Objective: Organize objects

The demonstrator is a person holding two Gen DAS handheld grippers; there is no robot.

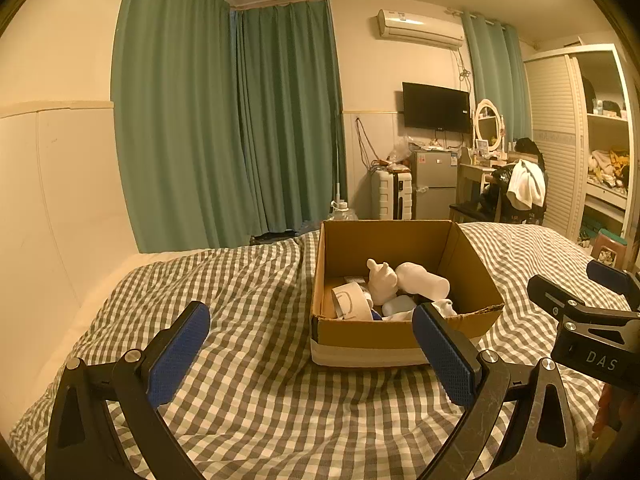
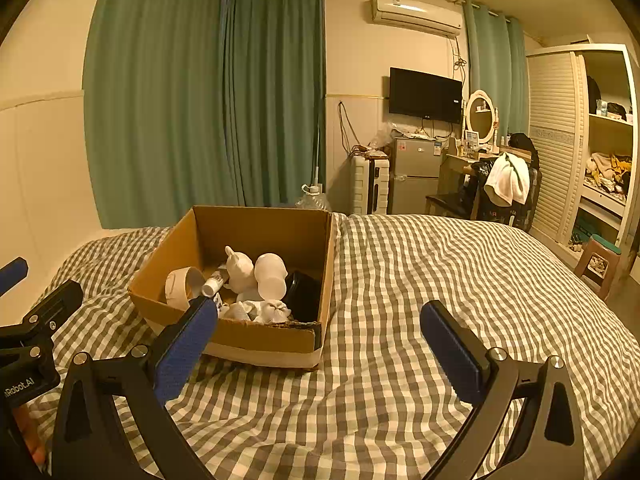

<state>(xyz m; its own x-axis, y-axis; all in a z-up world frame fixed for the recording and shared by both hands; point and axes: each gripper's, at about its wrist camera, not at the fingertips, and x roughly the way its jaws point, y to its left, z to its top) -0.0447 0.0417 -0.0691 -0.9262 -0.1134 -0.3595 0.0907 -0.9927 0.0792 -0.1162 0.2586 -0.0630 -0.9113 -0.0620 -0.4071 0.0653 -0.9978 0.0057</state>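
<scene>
Cardboard box (image 1: pixel 400 336) resting open-topped on a bed with a grey-and-white checked cover (image 1: pixel 248 392). Inside the box lie a white animal figurine (image 2: pixel 240 272), a white bottle (image 1: pixel 422 279) on its side, a roll of tape (image 2: pixel 182 286) against the box's left wall, and a black item (image 2: pixel 304 294) by its right wall. Left gripper (image 1: pixel 310 354) hovers near the box's front, jaws spread wide and holding nothing. Right gripper (image 2: pixel 318 354) hovers at the box's front right corner, jaws likewise apart and empty.
</scene>
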